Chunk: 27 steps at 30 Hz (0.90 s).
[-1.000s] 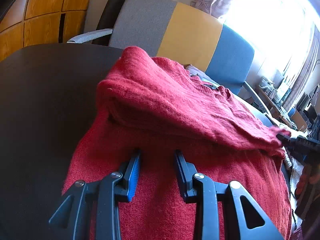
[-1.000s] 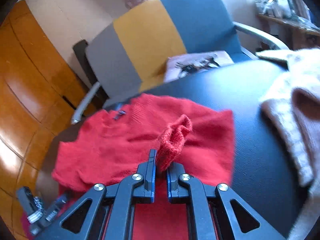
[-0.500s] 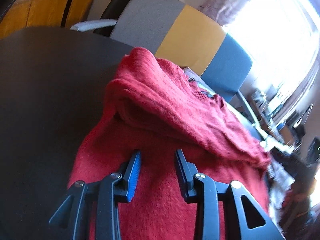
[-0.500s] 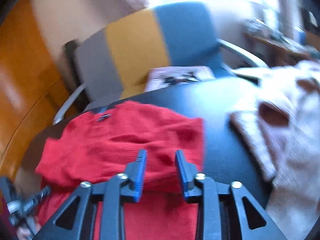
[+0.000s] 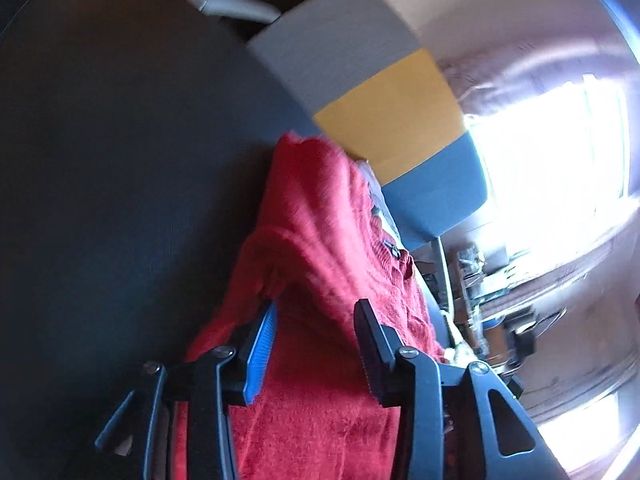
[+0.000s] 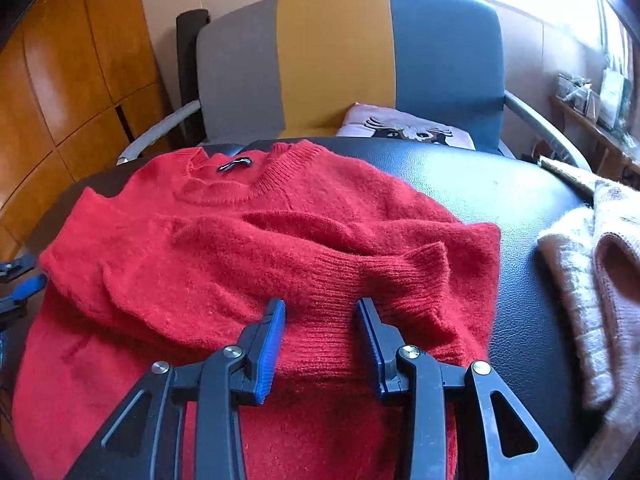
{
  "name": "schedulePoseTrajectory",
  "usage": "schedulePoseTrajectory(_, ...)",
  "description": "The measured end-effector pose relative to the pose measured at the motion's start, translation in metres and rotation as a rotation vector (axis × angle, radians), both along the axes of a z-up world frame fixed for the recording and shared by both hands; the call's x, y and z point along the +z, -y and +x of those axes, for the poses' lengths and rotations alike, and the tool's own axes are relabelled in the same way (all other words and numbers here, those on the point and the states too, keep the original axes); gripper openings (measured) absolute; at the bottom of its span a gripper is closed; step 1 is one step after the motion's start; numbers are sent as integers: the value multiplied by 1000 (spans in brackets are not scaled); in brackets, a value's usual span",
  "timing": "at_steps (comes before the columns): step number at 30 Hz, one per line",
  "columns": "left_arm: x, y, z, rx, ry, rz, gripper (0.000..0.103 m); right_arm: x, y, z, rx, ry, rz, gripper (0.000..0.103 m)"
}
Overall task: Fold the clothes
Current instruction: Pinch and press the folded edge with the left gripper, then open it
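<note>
A red knit sweater (image 6: 224,248) lies face up on the black table (image 6: 500,192), collar toward the chair. One sleeve is folded across its chest, with the ribbed cuff (image 6: 420,272) at the right. My right gripper (image 6: 321,308) hovers just short of that cuff; its jaws are opening and nothing is pinched between them. My left gripper (image 5: 318,312) is over the sweater (image 5: 320,248) at its left edge, rolled to one side. Its jaws are opening too, with only flat knit below. The left gripper's tips (image 6: 20,284) show at the far left of the right wrist view.
A chair (image 6: 336,60) with a grey, yellow and blue back stands behind the table, a pink printed cloth (image 6: 404,128) on its seat. A cream knit garment (image 6: 592,280) lies on the table's right side. Wooden cabinets (image 6: 72,80) are at the left and a cluttered shelf (image 6: 592,100) at the right.
The right gripper has let go of the sleeve cuff, which now lies flat across the sweater. The left gripper has rolled and shifted along the sweater's edge, its fingers wider apart.
</note>
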<state>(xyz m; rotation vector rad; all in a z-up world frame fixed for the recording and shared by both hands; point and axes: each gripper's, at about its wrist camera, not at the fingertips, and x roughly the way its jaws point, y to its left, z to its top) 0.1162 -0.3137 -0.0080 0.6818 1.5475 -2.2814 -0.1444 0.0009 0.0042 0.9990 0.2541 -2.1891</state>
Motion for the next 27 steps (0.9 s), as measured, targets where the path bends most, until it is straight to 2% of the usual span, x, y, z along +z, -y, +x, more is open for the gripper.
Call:
schedulePoseTrajectory(2, 0, 2, -5, 19, -20, 6, 43, -2, -3, -2, 2, 7, -11, 39)
schedulePoseTrajectory(5, 3, 14, -13, 70, -103, 63, 48, -4, -3, -1, 4, 4, -17, 39)
schedulePoseTrajectory(6, 4, 17, -17, 94, -97, 63, 48, -4, -3, -1, 4, 1, -16, 39)
schedulePoseTrajectory(7, 5, 19, -22, 114, -80, 57, 47, -3, -2, 0, 4, 0, -17, 39)
schedulePoseTrajectory(8, 3, 19, -26, 124, -32, 37, 35, -3, -2, 0, 4, -1, -17, 39)
schedulePoseTrajectory(9, 2, 17, -30, 131, 17, 10, 19, -2, -2, 0, 4, -2, -18, 39)
schedulePoseTrajectory(11, 1, 0, -34, 120, 139, -107, 13, -3, -2, 0, 4, -3, -20, 39)
schedulePoseTrajectory(13, -2, -11, -29, 114, 181, -167, 12, -3, -3, 1, 3, -4, -21, 39)
schedulePoseTrajectory(17, 10, -26, -21, 84, 209, -254, 20, -3, -2, 1, 2, -6, -18, 39)
schedulePoseTrajectory(20, 28, -23, -11, 82, 167, -290, 22, -3, -3, 0, 2, -2, -24, 39)
schedulePoseTrajectory(22, 37, -15, -4, 94, 150, -309, 31, -3, -4, 0, 3, 1, -29, 39)
schedulePoseTrajectory(23, 37, -5, -2, 97, 151, -305, 37, -3, -4, -1, 3, 3, -31, 40)
schedulePoseTrajectory(27, 31, 33, -26, 50, 158, -231, 39, -4, -6, -3, 5, 6, -38, 40)
